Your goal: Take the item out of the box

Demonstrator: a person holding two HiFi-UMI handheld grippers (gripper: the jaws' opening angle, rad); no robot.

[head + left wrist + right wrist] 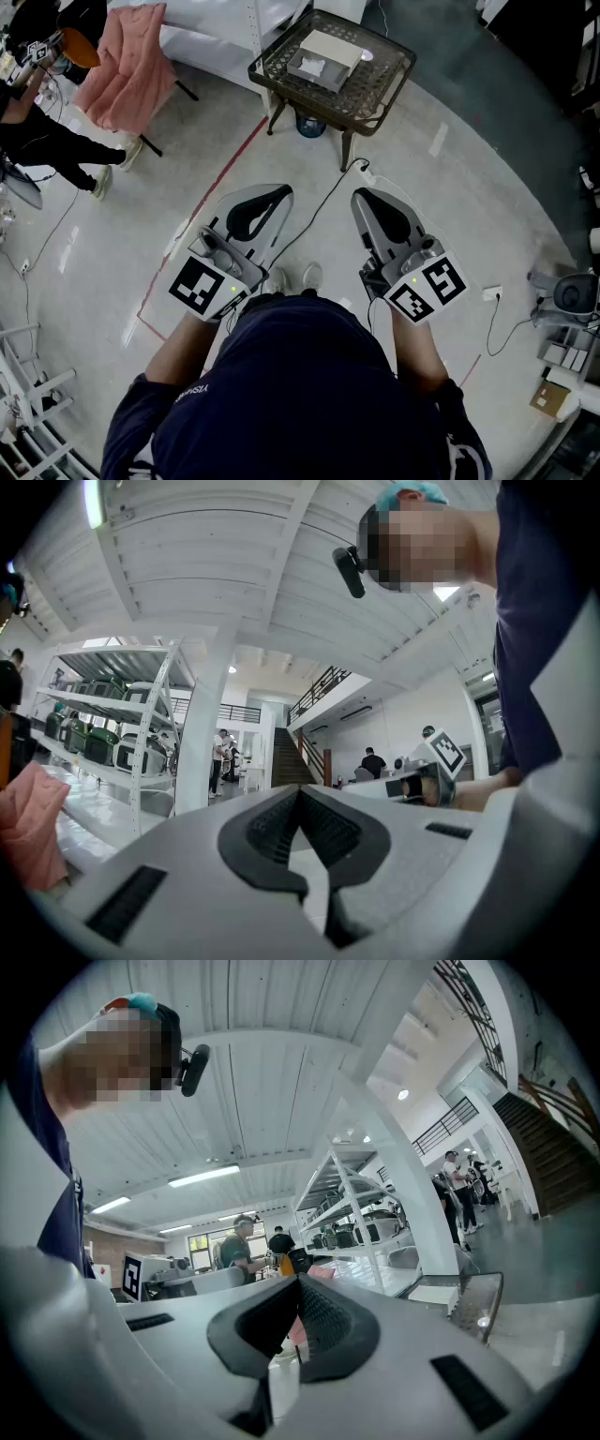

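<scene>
**A:** What took up most of the head view?

**B:** The pale floor (450, 187). The person stood on it well back from the dark woven table (394, 66), which was probably why nothing had been reached yet.

**A:** And the box?

**B:** The box (323, 58) sat on that table, roughly in its middle, closed or nearly so. I couldn't make out the item inside it. A pink cloth (131, 66) hung over a chair off to the left, with no part in this.

**A:** How were the tools held?

**B:** Both were drawn in close to the body and tipped upward, more a carrying pose than a working one. The left gripper (281, 194) and right gripper (362, 199) pointed loosely toward the table, well apart from the box.

**A:** Jaws?

**B:** In each gripper's own view the ribbed pads met at the tips with nothing between them, so both were closed and empty. I'd judge the task hadn't begun: walk up first, then part the jaws.
</scene>
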